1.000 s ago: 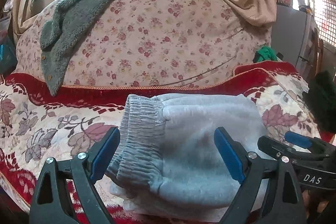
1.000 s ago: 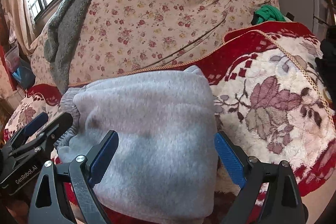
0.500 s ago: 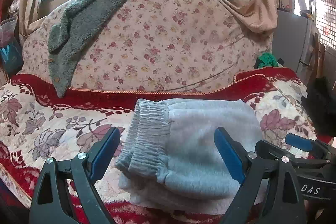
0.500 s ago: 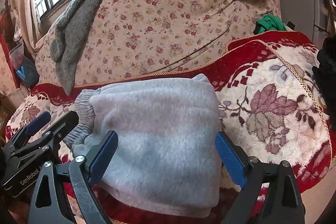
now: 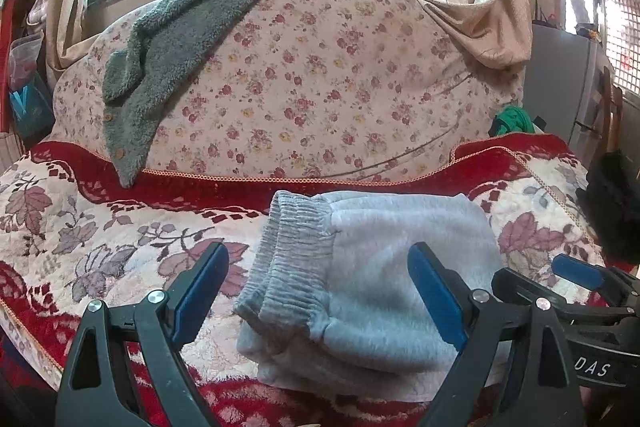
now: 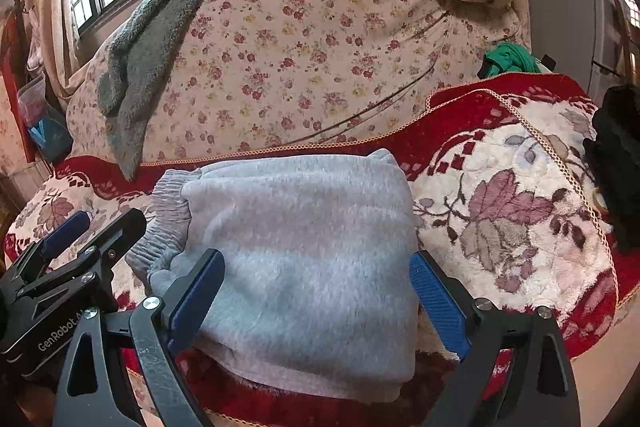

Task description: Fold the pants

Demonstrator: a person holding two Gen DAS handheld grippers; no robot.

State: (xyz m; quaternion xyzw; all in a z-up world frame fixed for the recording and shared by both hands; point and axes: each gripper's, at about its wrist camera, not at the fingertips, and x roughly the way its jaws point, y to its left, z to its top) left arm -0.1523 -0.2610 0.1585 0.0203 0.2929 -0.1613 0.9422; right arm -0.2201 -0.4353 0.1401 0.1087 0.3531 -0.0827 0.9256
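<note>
Behind folded pants [image 5: 384,279], gray fleece [image 5: 172,55] draped on floral cushion [image 5: 320,91]; both grippers' jaws apart.

Light grey pants [image 5: 384,267] lie on a red, leaf-patterned blanket [image 5: 100,235] before a floral-print cushion [image 5: 312,87].

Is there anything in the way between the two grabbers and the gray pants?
Nothing visible. The pants lie folded on the blanket, right ahead of the open left gripper and open right gripper.
</note>
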